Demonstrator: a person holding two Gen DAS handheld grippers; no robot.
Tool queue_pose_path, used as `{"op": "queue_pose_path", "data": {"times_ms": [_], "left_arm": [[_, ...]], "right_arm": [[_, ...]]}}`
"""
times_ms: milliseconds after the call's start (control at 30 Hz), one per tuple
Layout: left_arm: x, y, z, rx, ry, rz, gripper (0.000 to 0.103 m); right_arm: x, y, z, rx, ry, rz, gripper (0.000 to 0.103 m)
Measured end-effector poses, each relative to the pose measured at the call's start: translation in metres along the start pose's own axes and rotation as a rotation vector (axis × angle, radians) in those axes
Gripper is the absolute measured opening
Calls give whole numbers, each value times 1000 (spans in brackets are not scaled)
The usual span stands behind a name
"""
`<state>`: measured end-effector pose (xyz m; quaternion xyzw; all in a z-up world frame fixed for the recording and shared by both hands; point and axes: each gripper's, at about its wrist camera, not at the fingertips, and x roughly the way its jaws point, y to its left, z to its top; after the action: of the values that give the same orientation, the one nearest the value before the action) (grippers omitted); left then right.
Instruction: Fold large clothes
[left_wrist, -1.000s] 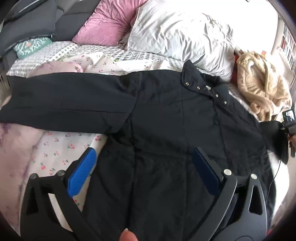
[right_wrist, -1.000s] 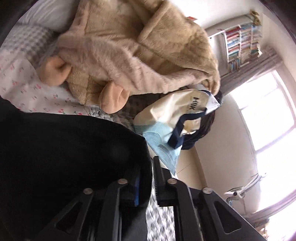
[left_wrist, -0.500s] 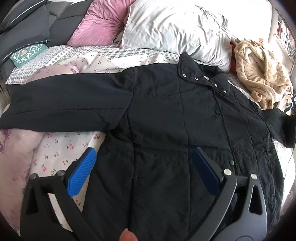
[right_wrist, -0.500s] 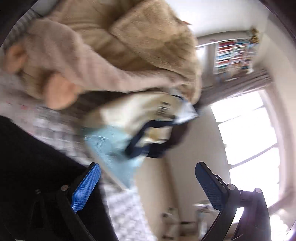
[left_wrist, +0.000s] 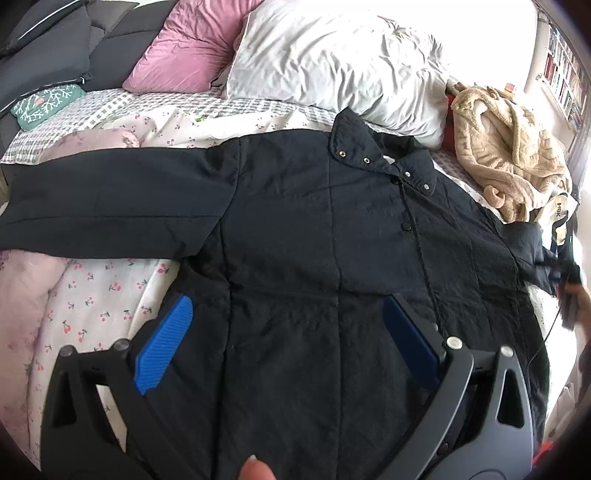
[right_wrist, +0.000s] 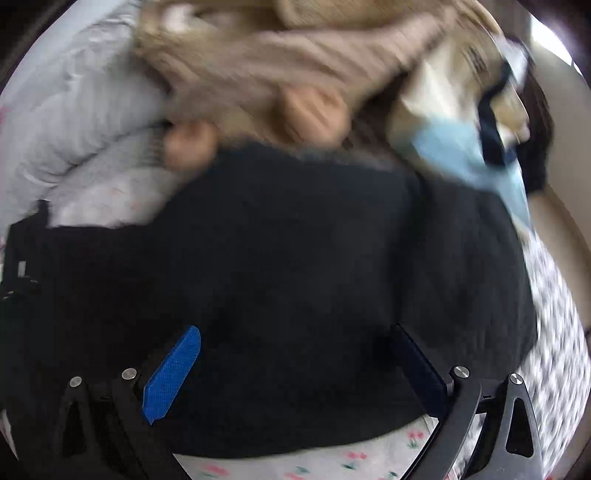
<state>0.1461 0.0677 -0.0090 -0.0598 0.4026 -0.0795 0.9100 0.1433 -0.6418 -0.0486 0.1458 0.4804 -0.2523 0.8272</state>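
Note:
A large black quilted jacket (left_wrist: 325, 236) lies flat and face up on the bed, collar toward the pillows, its left sleeve (left_wrist: 107, 199) stretched straight out to the left. My left gripper (left_wrist: 288, 332) hovers open over the jacket's lower body, nothing between its blue pads. In the blurred right wrist view, my right gripper (right_wrist: 295, 365) stands wide open above the jacket's right sleeve (right_wrist: 295, 280), which lies loose on the bed, not pinched. The right gripper shows as a dark blur at the right edge of the left wrist view.
A white pillow (left_wrist: 332, 62) and a pink pillow (left_wrist: 192, 44) lie at the head of the bed. A beige fleece garment (left_wrist: 513, 147) is heaped at the jacket's right shoulder, beside a cream and blue tote bag (right_wrist: 465, 122). Cherry-print bedding (left_wrist: 99, 295) covers the bed.
My right gripper let go of the jacket's sleeve, opened wide and swung down to face the sleeve. The sleeve now lies on the bed. The left gripper stayed open, barely shifting.

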Motion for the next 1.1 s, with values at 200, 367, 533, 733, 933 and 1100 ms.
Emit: {"op": "queue_pose_path", "data": {"times_ms": [200, 367, 533, 733, 933, 1100], "left_arm": [[-6, 4, -2, 1, -4, 3, 102], [-5, -3, -3, 5, 0, -1, 102], [-4, -8, -3, 11, -8, 1, 102], [4, -9, -6, 31, 31, 20, 103], [6, -9, -12, 45, 67, 24, 102], [12, 0, -12, 49, 78, 43, 102]], "right_arm": [[-21, -99, -25, 310, -70, -91, 102], [-13, -146, -34, 594, -162, 105, 78], [-22, -129, -6, 529, -149, 118, 9], [-40, -117, -21, 352, -120, -166, 9], [-22, -92, -29, 208, -75, -444, 48], [-74, -48, -24, 220, -261, -280, 75]]}}
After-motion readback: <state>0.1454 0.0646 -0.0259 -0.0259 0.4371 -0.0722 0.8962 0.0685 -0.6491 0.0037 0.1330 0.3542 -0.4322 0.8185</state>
